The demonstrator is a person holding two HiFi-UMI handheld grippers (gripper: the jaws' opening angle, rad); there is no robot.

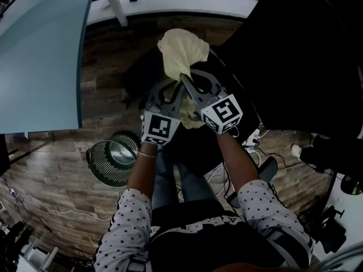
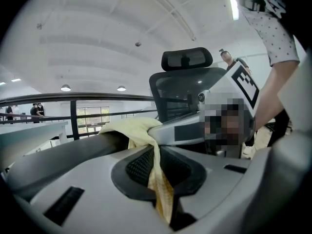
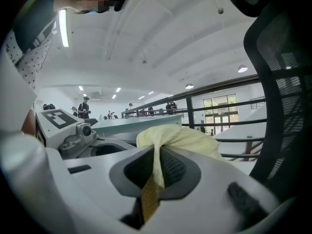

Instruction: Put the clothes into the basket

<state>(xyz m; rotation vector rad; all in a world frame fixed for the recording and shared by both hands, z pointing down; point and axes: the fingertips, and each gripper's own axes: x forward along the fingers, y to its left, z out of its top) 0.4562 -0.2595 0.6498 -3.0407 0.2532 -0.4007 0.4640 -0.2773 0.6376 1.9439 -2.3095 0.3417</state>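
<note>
A pale yellow cloth (image 1: 181,52) hangs bunched above a dark chair seat, held up between both grippers. My left gripper (image 1: 172,90) is shut on one fold of it; in the left gripper view the cloth (image 2: 131,129) runs down between the black pads at my left gripper (image 2: 155,154). My right gripper (image 1: 187,83) is shut on the cloth right beside it, and in the right gripper view the cloth (image 3: 187,138) is pinched at my right gripper (image 3: 157,164). A round wire basket (image 1: 112,160) stands on the wooden floor, lower left of the grippers.
A black office chair (image 1: 278,55) fills the right side, its headrest (image 2: 187,59) in the left gripper view. A blue-grey table top (image 1: 39,50) lies at left. Cables and a white plug strip (image 1: 252,137) trail over the floor at right. Railings and far-off people stand behind.
</note>
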